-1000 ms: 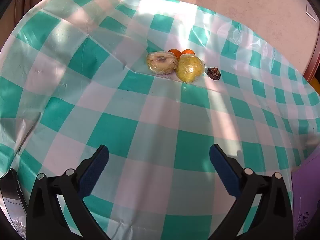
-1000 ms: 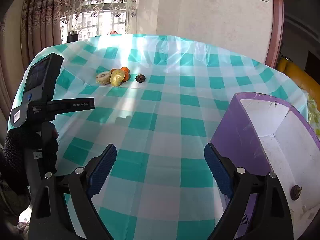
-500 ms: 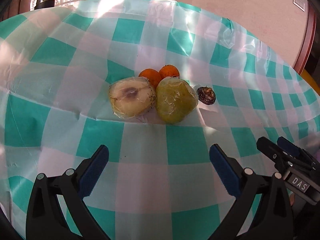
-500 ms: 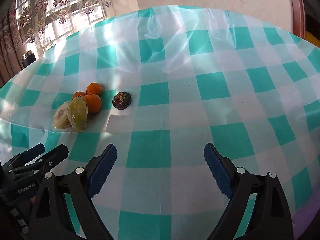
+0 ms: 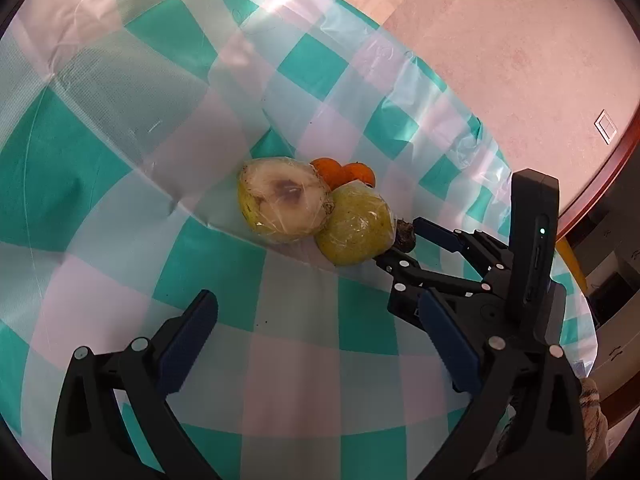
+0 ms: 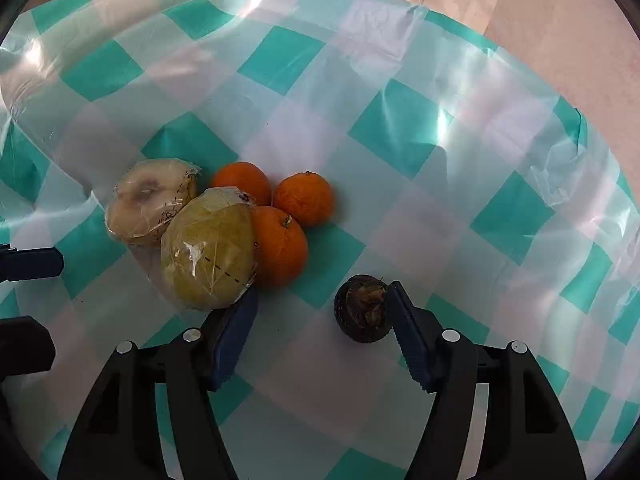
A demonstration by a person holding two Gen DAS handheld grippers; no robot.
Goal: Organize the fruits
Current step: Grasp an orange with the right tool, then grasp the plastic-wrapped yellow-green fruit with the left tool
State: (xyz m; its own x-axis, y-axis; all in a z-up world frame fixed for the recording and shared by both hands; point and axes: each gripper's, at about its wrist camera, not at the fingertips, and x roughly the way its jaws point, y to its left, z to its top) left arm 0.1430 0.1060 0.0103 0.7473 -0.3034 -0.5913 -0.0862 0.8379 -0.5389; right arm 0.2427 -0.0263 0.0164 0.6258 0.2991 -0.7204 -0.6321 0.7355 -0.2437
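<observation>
Both grippers have swept in from across the checked tablecloth (image 6: 420,92) to the fruit pile. The right gripper (image 6: 324,320) is closing, the dark round fruit (image 6: 362,308) sitting between its jaws against the right-hand finger, nothing clamped yet. The left gripper (image 5: 316,344) is hanging apart and farther off; the fruit is squat, its tufted end facing up.

Glossy plastic tablecloth (image 6: 420,132) (film-wrapped fruit (image 6: 208,252))
</observation>
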